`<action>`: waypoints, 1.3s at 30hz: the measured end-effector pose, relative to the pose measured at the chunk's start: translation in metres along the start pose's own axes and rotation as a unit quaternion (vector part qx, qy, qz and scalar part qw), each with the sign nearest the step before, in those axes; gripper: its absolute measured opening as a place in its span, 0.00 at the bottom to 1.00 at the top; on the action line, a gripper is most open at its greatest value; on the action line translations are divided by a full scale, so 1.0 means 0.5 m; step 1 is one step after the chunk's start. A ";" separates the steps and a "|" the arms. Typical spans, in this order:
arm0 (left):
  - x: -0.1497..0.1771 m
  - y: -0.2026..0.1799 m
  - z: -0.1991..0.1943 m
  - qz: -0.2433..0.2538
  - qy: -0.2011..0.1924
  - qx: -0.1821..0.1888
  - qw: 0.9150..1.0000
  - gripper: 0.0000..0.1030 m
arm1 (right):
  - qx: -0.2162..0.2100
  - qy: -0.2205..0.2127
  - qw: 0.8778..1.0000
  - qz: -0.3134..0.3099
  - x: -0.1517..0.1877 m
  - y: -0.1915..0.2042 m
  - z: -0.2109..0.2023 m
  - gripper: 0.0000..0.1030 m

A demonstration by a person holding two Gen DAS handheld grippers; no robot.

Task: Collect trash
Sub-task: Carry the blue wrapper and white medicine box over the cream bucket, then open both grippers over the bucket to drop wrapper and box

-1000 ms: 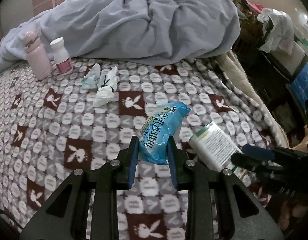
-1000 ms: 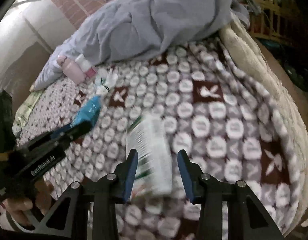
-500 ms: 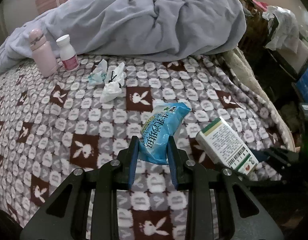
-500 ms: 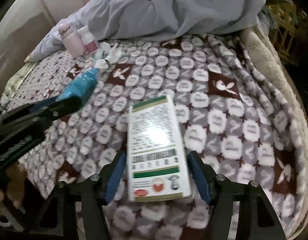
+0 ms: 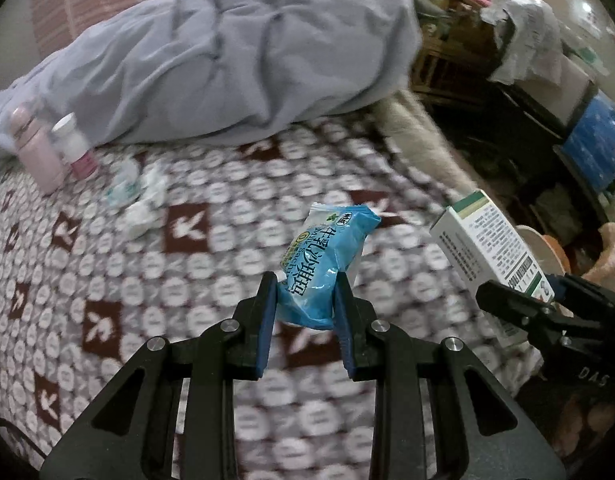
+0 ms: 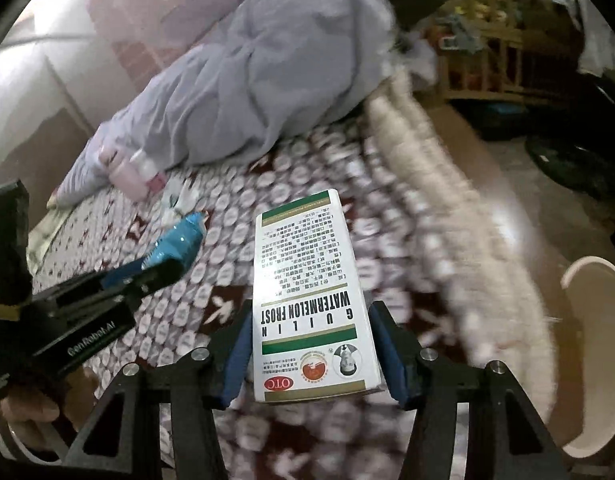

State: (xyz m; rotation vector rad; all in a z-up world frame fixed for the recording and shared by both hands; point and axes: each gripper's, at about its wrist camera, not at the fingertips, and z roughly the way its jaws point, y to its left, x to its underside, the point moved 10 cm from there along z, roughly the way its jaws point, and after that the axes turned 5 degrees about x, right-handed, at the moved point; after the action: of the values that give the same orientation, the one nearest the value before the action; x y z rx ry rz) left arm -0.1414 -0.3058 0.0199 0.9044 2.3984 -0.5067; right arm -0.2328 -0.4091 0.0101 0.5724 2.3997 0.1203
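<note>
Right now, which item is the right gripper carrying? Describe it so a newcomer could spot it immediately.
Start at the bed with the rabbit-patterned blanket. Above its near edge, the right gripper is closing its jaws on the medicine box. It is a flat white carton with green bands and "WATERMELON FROST" lettering, unlike the crinkly blue snack packet in the left gripper.

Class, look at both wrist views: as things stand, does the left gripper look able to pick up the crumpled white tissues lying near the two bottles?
Probably not yet. The left gripper is shut on the blue snack packet, so its jaws are full. The crumpled white tissues lie uncovered on the blanket.
</note>
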 end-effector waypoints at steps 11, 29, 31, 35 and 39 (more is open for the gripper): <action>-0.035 -0.209 0.031 0.062 0.000 0.050 0.997 0.25 | 0.048 -0.035 0.996 0.060 0.008 -0.174 -0.096 0.53; -0.022 -0.505 0.095 0.135 0.037 0.141 0.980 0.25 | 0.130 -0.047 0.974 0.180 0.095 -0.475 -0.190 0.53; -0.019 -0.527 0.100 0.140 0.040 0.146 0.978 0.25 | 0.135 -0.046 0.971 0.193 0.105 -0.500 -0.194 0.53; -0.014 -0.562 0.115 0.147 0.051 0.159 0.975 0.25 | 0.143 -0.042 0.967 0.206 0.122 -0.534 -0.197 0.53; -0.008 -0.588 0.129 0.152 0.060 0.167 0.972 0.25 | 0.146 -0.038 0.964 0.218 0.135 -0.557 -0.195 0.53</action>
State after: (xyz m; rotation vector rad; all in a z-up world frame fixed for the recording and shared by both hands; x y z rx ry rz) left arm -0.3201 -0.5483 0.0171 1.4594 2.2556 -0.7662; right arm -0.4434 -0.6246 -0.0171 1.2163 2.1951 -0.0683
